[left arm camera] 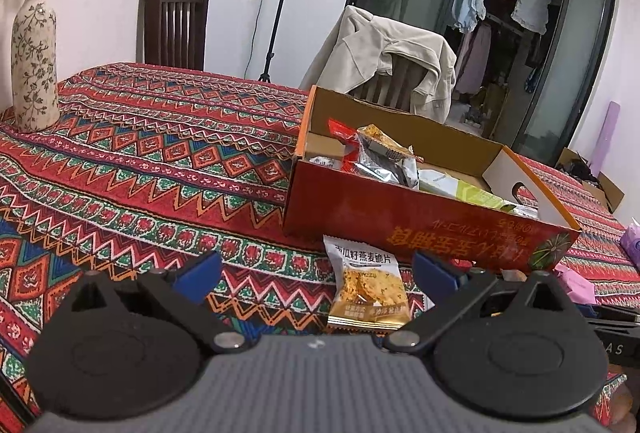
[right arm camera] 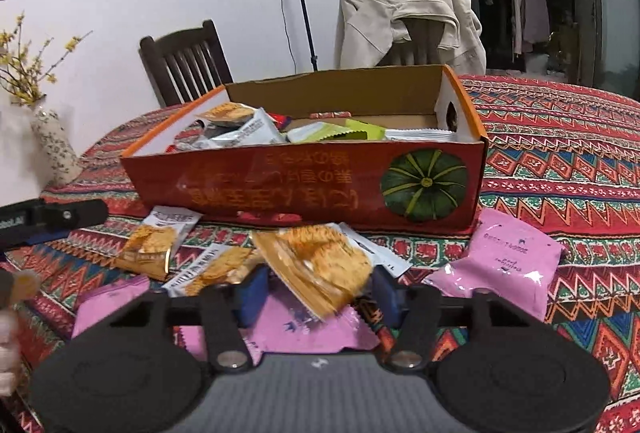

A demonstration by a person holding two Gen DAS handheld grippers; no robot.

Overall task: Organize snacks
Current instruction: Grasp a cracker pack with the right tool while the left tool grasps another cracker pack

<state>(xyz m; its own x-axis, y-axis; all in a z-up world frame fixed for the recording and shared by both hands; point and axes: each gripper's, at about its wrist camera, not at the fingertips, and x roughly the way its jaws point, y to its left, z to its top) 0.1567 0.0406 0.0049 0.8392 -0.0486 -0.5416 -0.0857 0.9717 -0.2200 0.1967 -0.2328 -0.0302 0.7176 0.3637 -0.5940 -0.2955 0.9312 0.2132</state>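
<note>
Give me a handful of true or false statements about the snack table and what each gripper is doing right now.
1. The right gripper is closed on an orange cracker packet. True.
2. The left gripper is holding a pink packet. False: it is open, with a cracker packet lying on the cloth between its fingers.
3. The red cardboard box is empty. False: several snack packets already lie inside.
4. Pink packets lie on the tablecloth outside the box. True.
5. A jacket hangs over the chair behind the box. True.

Box (right arm camera: 304, 185) on table (right arm camera: 560, 153); packets (right arm camera: 504, 261) before it; chairs (right arm camera: 184, 61) behind.
</note>
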